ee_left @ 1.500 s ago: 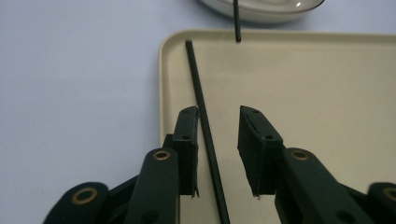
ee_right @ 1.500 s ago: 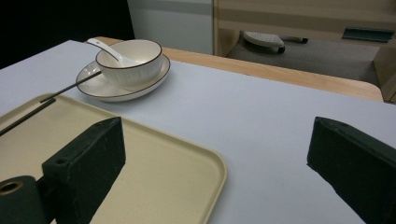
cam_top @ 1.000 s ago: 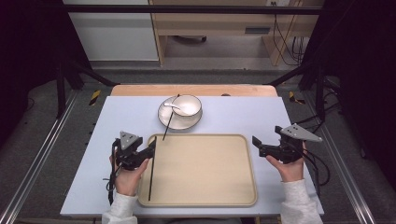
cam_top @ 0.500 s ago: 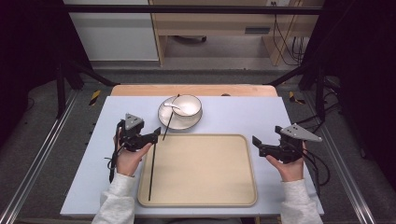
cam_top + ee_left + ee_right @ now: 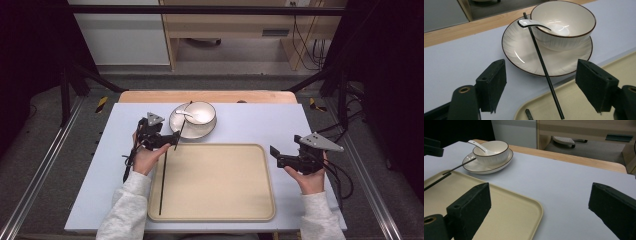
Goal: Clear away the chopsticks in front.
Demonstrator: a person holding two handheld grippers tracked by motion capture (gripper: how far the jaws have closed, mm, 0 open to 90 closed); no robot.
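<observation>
Upper centre, a bowl (image 5: 199, 112) on a plate (image 5: 193, 128) holds a spoon (image 5: 184, 114); one chopstick (image 5: 181, 126) leans there, another (image 5: 162, 181) lies in the tray (image 5: 218, 217). Left hand-held gripper (image 5: 170, 139) gapes beside the plate; right hand-held gripper (image 5: 274, 154) gapes at frame right.

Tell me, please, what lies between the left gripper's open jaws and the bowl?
In the left gripper view, a black chopstick runs from the tray across the plate towards the bowl.

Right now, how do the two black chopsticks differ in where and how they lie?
One chopstick lies flat inside the tray along its left edge; the other chopstick leans across the plate, its far end by the bowl, its near end over the tray's rim. Both are thin, black and straight.
</observation>
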